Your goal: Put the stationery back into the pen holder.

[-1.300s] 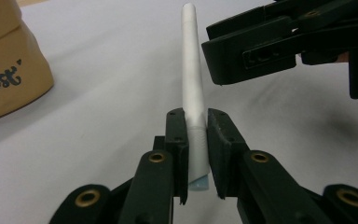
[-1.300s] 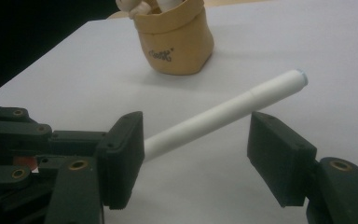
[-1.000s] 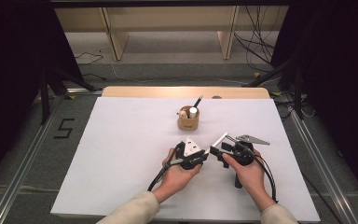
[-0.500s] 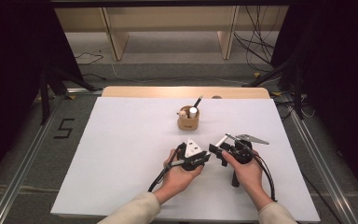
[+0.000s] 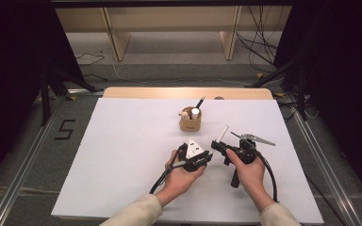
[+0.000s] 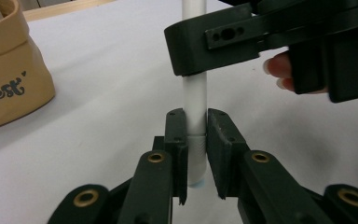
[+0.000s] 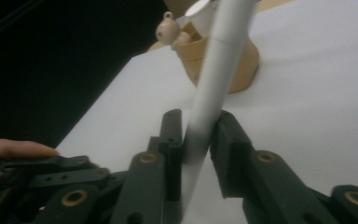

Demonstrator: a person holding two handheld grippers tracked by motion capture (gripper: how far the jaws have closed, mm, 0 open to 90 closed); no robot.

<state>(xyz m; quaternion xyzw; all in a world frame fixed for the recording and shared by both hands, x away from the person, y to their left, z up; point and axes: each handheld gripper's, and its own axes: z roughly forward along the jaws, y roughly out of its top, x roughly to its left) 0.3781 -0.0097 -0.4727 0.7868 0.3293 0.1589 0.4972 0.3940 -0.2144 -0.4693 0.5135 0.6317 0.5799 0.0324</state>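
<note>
- My left gripper is clamped on the low end of a white pen; both pads press its sides in the left gripper view.
- Pen runs up from those jaws and passes the right gripper farther along its shaft.
- In the right gripper view my right gripper has the pen between its jaws. They have just been closing; left pad touches the shaft, right pad looks just at it, so I read it as gripped.
- From the high view: both grippers sit side by side at mid-table, left gripper just left of right gripper, the pen sticking up and away from them, tilted.
- Pen is held off the white table, not lying on it.
- Tan cup stands behind the grippers, near but apart; it holds a few other pens.
- A grey clip-like tool lies on the table just right of my right hand.
- Left hand wraps the left gripper body.
</note>
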